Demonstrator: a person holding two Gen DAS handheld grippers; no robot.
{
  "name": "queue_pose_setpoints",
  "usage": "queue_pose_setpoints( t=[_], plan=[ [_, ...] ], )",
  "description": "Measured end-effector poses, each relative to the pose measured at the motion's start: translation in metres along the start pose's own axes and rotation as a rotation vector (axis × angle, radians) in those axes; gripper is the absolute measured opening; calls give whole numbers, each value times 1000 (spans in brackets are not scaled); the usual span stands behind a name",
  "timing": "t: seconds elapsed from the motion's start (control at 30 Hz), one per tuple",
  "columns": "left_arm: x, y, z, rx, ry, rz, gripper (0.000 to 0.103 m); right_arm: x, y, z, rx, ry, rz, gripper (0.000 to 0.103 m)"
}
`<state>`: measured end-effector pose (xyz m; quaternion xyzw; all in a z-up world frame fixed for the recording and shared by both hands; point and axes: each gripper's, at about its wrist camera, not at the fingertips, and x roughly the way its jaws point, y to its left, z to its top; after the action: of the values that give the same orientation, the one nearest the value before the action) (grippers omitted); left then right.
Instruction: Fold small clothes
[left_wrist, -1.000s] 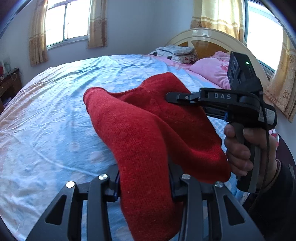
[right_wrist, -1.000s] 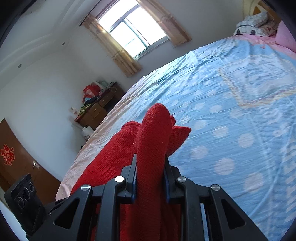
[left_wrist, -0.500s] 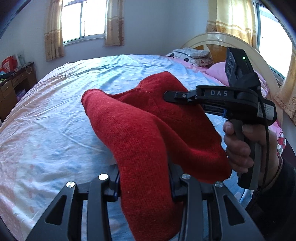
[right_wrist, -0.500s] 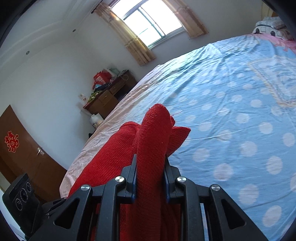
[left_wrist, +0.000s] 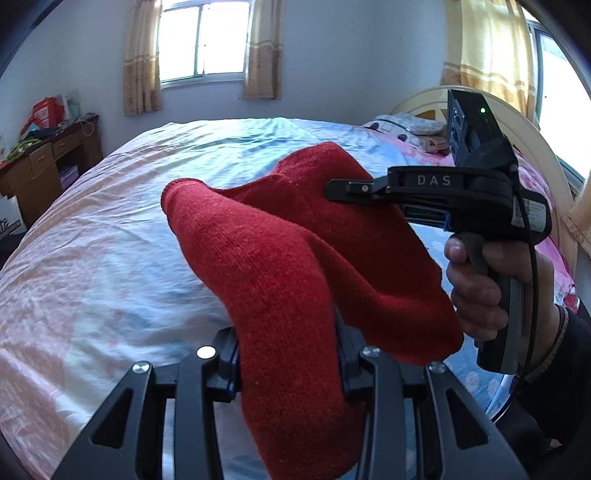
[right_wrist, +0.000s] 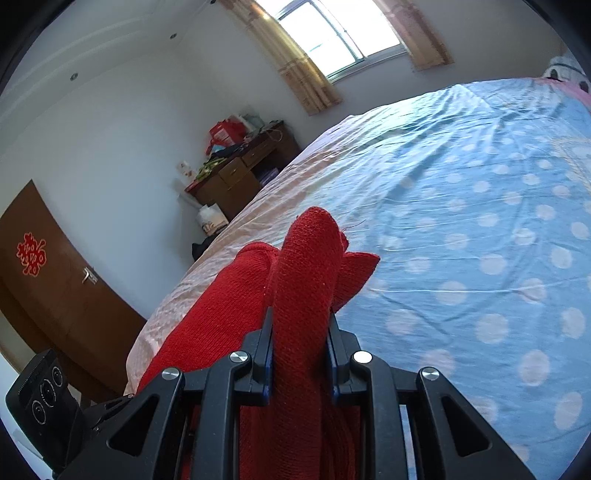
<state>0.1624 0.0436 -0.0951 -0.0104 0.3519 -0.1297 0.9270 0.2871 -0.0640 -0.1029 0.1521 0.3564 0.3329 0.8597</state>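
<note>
A red knitted garment (left_wrist: 295, 266) hangs in the air above the bed, held by both grippers. My left gripper (left_wrist: 288, 354) is shut on a thick bunched fold of it, which bulges up between the fingers. In the left wrist view the right gripper (left_wrist: 343, 188) reaches in from the right and clamps the garment's far upper part; a hand (left_wrist: 476, 284) holds its grip. In the right wrist view my right gripper (right_wrist: 300, 339) is shut on a narrow upright fold of the red garment (right_wrist: 306, 280), with more of it draped down to the left.
Below lies a bed with a light blue dotted sheet (right_wrist: 480, 221) that turns pink toward the left (left_wrist: 74, 288). Pillows (left_wrist: 410, 129) and a rounded headboard (left_wrist: 532, 133) stand at the far right. A wooden desk with clutter (right_wrist: 240, 166) and a brown door (right_wrist: 55, 288) are by the wall.
Both grippers have swung sideways together with the red garment; the window and desk have slid rightward in both views. The grips and the garment's shape between them are unchanged.
</note>
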Motion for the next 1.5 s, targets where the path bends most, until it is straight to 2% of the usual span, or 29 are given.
queue_pose_setpoints(
  t=[0.43, 0.87, 1.17, 1.27, 1.4, 1.5],
  plan=[
    [-11, 44, -15, -97, -27, 56, 39, 55, 42, 3, -53, 65, 14, 22],
    [-9, 59, -36, -126, -20, 124, 39, 102, 55, 1, -68, 148, -9, 22],
    [-6, 66, -53, -161, -1, 110, 40, 116, 43, -6, -27, 171, -42, 22],
    [-6, 67, -57, -167, -5, 108, 44, 120, 34, -8, 10, 185, -38, 22],
    [-8, 67, -60, -169, -12, 133, 59, 121, 30, -12, 12, 182, -47, 23],
    [-16, 62, -57, -151, -12, 162, 61, 122, 28, -13, 12, 181, -66, 25]
  ],
)
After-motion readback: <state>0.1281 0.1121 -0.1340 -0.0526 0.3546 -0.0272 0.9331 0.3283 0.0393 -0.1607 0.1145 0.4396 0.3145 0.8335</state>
